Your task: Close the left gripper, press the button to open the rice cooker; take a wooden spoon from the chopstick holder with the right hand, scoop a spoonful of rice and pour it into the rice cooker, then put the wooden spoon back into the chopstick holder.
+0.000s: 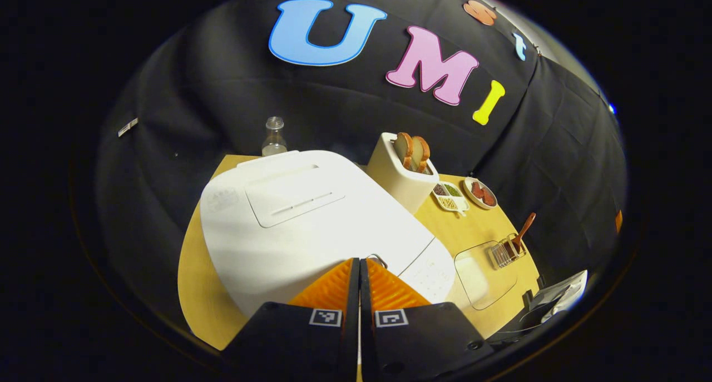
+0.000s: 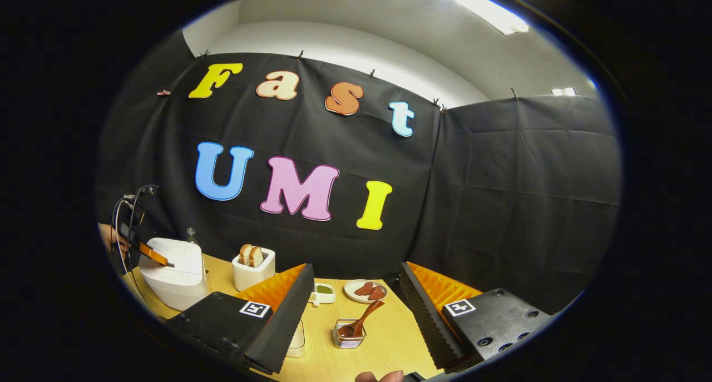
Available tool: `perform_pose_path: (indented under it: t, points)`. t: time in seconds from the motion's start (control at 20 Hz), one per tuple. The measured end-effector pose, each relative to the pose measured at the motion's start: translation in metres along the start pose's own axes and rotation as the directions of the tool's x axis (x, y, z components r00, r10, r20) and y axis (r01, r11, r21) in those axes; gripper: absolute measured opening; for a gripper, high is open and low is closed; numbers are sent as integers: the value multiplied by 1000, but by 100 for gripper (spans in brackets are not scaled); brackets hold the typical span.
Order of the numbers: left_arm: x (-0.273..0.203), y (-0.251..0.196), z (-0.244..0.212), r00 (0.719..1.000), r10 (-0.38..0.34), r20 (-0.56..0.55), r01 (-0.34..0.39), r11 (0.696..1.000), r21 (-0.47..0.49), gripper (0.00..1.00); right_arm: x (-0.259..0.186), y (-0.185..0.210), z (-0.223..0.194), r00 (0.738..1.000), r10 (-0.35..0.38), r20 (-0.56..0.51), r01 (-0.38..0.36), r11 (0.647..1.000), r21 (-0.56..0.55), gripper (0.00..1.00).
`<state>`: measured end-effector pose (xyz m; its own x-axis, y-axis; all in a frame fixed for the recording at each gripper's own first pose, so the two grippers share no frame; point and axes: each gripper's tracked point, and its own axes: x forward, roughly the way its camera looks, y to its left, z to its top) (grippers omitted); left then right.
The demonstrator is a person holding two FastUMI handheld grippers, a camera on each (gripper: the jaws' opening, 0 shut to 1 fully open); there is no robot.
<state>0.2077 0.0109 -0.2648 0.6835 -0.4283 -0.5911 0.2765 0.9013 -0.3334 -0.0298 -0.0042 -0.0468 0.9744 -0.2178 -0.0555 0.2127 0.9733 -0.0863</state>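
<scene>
Left gripper view has the left gripper (image 1: 359, 271) pressed together, tips right over the rice cooker (image 1: 311, 221) front edge where the button should be, lid still down. Right gripper (image 2: 356, 298) hangs spread wide, wooden spoon (image 2: 361, 320) straight ahead in the chopstick holder (image 2: 349, 336), handle leaning up-right.

Open right claw (image 2: 356, 293) frames wooden spoon (image 2: 360, 320) in chopstick holder (image 2: 349, 337).
</scene>
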Motion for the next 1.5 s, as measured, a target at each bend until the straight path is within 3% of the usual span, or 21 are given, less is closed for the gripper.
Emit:
perform_pose_path:
  t: [0.15, 0.25, 0.35, 0.45, 0.5, 0.6, 0.9, 1.1, 1.15, 1.3, 1.5]
  points:
    - [-22, -4, 28, 990, 18, 140, -25, 999, 44, 8, -2, -5, -1, 1000, -7, 3, 7, 1000, -15, 97]
    - [-40, -3, 60, 962, 53, 269, -76, 994, 78, 8, -3, -4, 0, 1000, -4, 5, 4, 1000, -16, 97]
    - [-62, 0, 92, 914, 104, 392, -156, 982, 104, 9, -5, -5, -1, 1000, -1, 2, 1, 1000, -10, 97]
    - [-94, 7, 118, 844, 164, 511, -254, 961, 112, 10, -6, -7, 4, 1000, 0, 11, 0, 1000, 0, 97]
    - [-106, 11, 128, 806, 194, 559, -297, 950, 99, 14, -7, -8, 6, 1000, 2, 16, -2, 1000, 1, 97]
    - [-127, 11, 133, 764, 235, 601, -334, 941, 57, 32, -8, -11, 10, 999, 5, 31, -5, 1000, -6, 97]
    - [-195, -7, 112, 687, 247, 683, -287, 956, -57, 93, -16, -21, 14, 998, 26, 49, -26, 1000, 10, 97]
    - [-252, -40, 91, 618, 219, 755, -255, 964, -71, 95, -18, -21, 19, 993, 81, 84, -82, 997, 7, 97]
    - [-261, -46, 84, 617, 222, 755, -263, 962, -67, 95, -17, -20, 20, 991, 98, 91, -100, 995, 7, 98]
    - [-276, -60, 60, 648, 247, 720, -312, 949, -44, 95, -12, -23, 22, 984, 135, 114, -138, 990, 18, 97]
    - [-288, -81, 42, 662, 283, 694, -330, 942, -70, 95, 4, -26, 4, 982, 181, 61, -186, 979, 85, 98]
